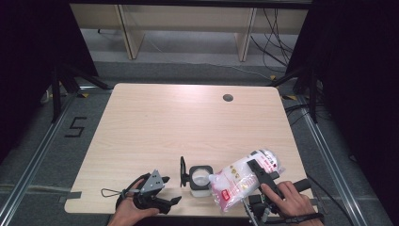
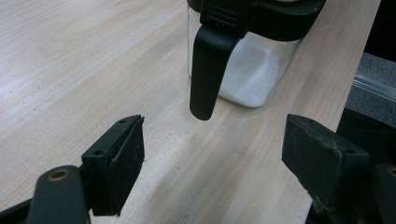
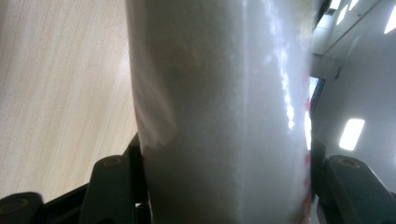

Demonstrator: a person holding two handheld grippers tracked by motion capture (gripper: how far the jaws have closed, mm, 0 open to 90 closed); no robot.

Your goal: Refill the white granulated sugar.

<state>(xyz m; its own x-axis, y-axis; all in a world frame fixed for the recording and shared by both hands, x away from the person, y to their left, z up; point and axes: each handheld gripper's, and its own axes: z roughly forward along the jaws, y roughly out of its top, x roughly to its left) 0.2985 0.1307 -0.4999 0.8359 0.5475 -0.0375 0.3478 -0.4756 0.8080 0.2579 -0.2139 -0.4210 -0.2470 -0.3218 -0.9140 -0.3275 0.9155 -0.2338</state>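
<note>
My right gripper (image 1: 260,175), lower right of the high view, is clamped across the middle of a clear plastic bag (image 1: 241,177) of white granules with red print. I hold it at the waist so the load balances and I can tip it. The bag is tilted, upper end toward the right, lower corner down-left, touching or just over the mouth of the jar (image 1: 199,179). That reads as pouring, or about to; I can't tell if grains are actually falling. In the right gripper view the bag (image 3: 219,112) sits between both jaws, pinched at its sides.

The jar stands upright near the bottom edge of the table (image 1: 188,117), bottom centre of the high view, between my two hands. It has clear walls and a black collar, with its black lid (image 1: 182,171) flipped open to the left, out of the bag's way. The left gripper view shows white fill (image 2: 252,79) low in the jar, so there's plenty of room, I judge.

My left gripper (image 1: 157,200), lower left of the high view, has its jaws spread wide, gripping nothing, near the jar but apart from it. In its own view the jaws frame the hanging black latch (image 2: 208,70). I'd guess it's parked there to steady the jar or close the lid later.

Risk: the jar is unbraced near the edge, so a nudge from the bag could shift it.
</note>
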